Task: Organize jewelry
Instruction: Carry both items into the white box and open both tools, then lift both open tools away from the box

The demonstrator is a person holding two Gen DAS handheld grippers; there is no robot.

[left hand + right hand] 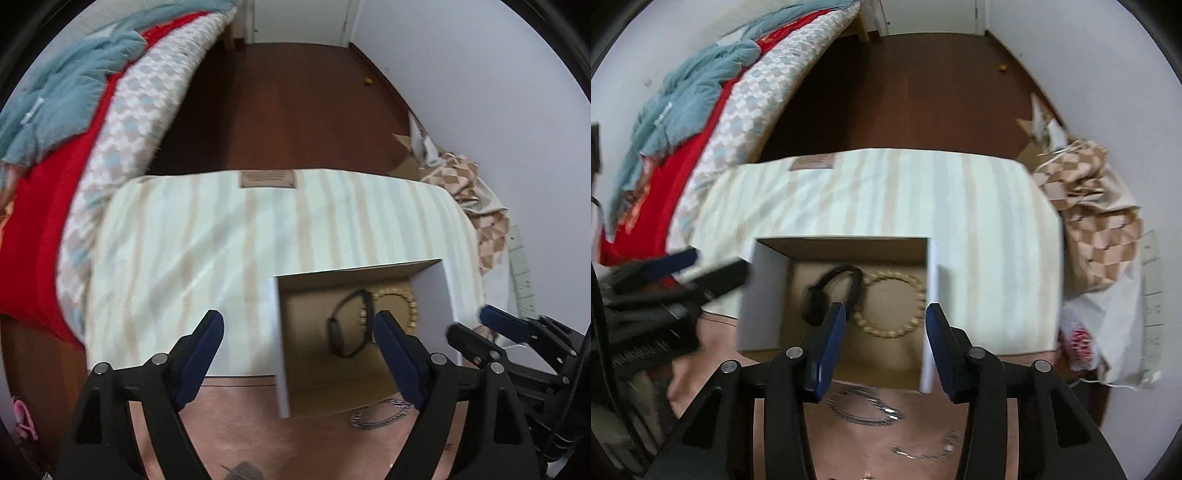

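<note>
- Cardboard-lined and white-walled, the open box (764,295) sits straight ahead of the right gripper (884,347), with a black band (816,299) and a pale bead bracelet (886,306) already lying on its floor, touching each other.
- Right gripper: jaws wide apart and holding nothing, its blue pads framing the near edge of the box.
- Left gripper (299,354): also spread wide and empty, set to the left of the box so that its right finger (397,354) overlaps the box opening in its own view.
- Silver chain (862,404): loose on the pinkish surface (916,428) just below and between the right gripper's fingertips, outside the box; a second, thinner chain (923,448) lies nearer the wrist, blurred.
- Step in hand, as I judge it: two pieces stowed, the chains not yet collected.
- Next move likely calls for dipping the right gripper onto the silver chain, closing on a bunched part so the links do not slip, then lifting it over the near wall into the box.
</note>
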